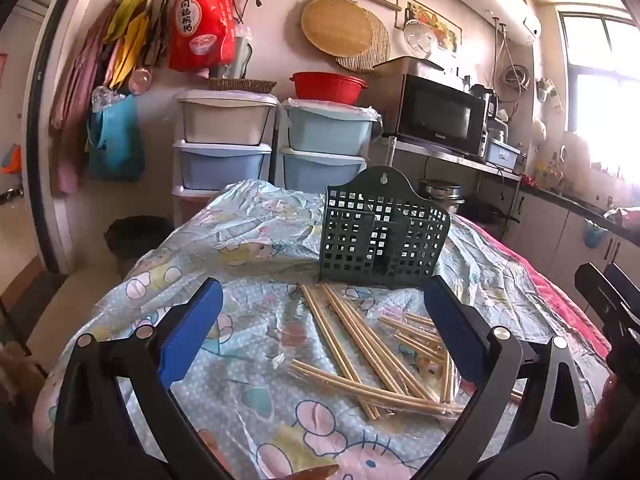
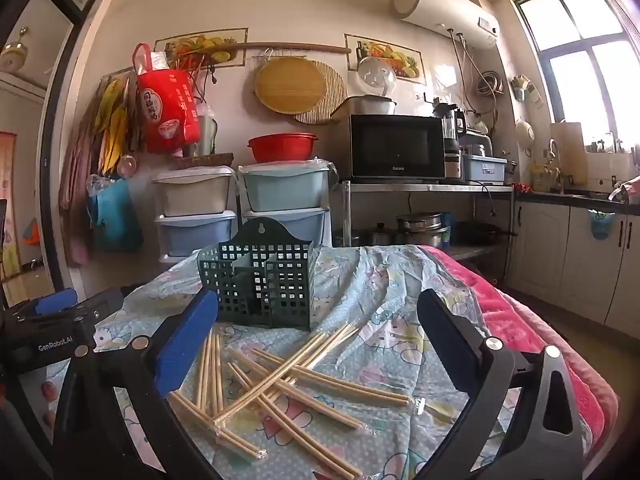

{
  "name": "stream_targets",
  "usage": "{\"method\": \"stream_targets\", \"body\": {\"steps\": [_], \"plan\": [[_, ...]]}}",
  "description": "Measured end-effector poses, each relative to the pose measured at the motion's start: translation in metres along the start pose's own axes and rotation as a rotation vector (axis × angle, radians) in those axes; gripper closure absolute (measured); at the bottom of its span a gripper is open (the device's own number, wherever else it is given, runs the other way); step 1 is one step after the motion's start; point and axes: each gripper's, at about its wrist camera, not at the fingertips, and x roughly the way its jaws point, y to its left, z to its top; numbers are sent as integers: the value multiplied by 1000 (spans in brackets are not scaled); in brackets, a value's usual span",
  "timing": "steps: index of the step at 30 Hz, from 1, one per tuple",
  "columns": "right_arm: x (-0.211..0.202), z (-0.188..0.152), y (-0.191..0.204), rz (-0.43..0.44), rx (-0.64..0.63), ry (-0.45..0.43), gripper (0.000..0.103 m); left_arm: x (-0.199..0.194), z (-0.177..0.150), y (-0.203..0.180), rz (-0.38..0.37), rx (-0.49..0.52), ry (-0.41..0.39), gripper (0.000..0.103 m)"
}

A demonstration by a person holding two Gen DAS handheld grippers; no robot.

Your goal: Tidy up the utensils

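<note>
plainly both tongs stand wide apart and hold nothing: the left gripper (image 1: 320, 308) hangs over the near edge of the table with its blue pads (image 1: 188, 332) spread to either side of the pile, and the right gripper (image 2: 316, 320) does the same from the other hand, its jaws framing the same heap from a little to the right. between and just beyond the fingers lie the chopsticks (image 2: 280, 380), a loose crossed scatter of pale wooden pairs, several of them in thin clear wrappers, some stacked over others, all flat on the cartoon-print cloth (image 2: 392, 320) that covers the table. just behind the pile, upright and touching none of the sticks as far as i can tell, stands the dark green holder (image 2: 264, 276), a perforated caddy with a hanging tab and inner dividers; through its holes the compartments look empty, though the far ones are partly hidden. beyond that a pink blanket (image 2: 520, 320) runs along the right side of the table, and the kitchen wall carries drawers, a red bowl and a microwave. by my reading the job has hardly begun: nothing is in the holder, no stick is gripped, and the whole pile is left to pick up, square off and stand in the slots.
</note>
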Motion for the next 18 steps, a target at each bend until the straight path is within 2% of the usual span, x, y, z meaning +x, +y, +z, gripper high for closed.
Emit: {"method": "stream_targets", "body": {"steps": [18], "plan": [[-1,1,-1,5,14,7,6,-5,2,-5,-2,9,-9,10]]}}
